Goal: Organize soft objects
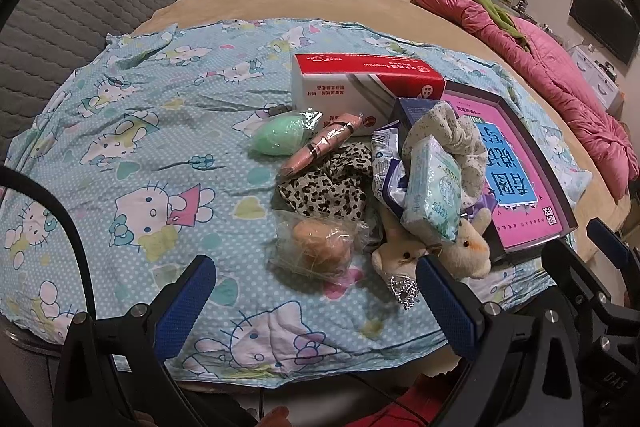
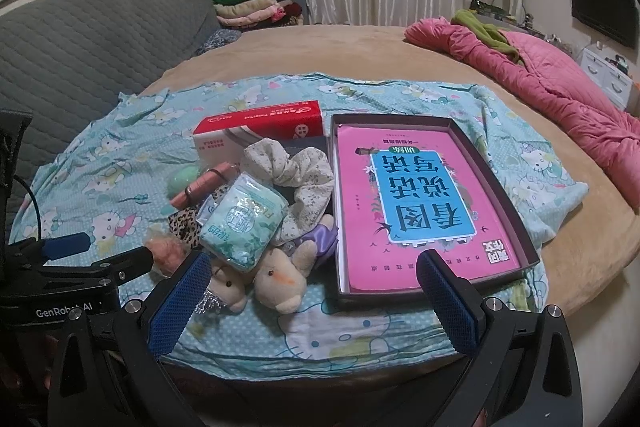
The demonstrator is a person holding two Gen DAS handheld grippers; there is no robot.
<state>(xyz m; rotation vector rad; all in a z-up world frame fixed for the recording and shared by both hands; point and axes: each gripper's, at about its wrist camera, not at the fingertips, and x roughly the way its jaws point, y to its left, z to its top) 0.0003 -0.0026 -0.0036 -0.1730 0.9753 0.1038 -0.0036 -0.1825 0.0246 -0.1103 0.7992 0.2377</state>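
A heap of soft things lies on the cartoon-cat sheet (image 1: 120,147): a tissue pack (image 2: 240,223), a floral scrunchie (image 2: 292,171), a leopard scrunchie (image 1: 324,187), a purple satin scrunchie (image 2: 320,239), two beige plush toys (image 2: 276,275), a bagged beige sponge (image 1: 320,247), a green egg sponge (image 1: 276,139) and a pink roll (image 1: 320,147). My left gripper (image 1: 316,291) hovers open just short of the beige sponge and plush toys (image 1: 440,251). My right gripper (image 2: 312,291) is open in front of the plush toys and the tray's near edge. Neither holds anything.
A dark shallow tray (image 2: 392,119) with a pink book (image 2: 420,207) sits right of the heap. A red-and-white box (image 2: 260,131) stands behind it. A small tiara (image 1: 404,291) lies by the plush. A pink quilt (image 2: 560,95) is far right, a grey headboard (image 2: 80,47) left.
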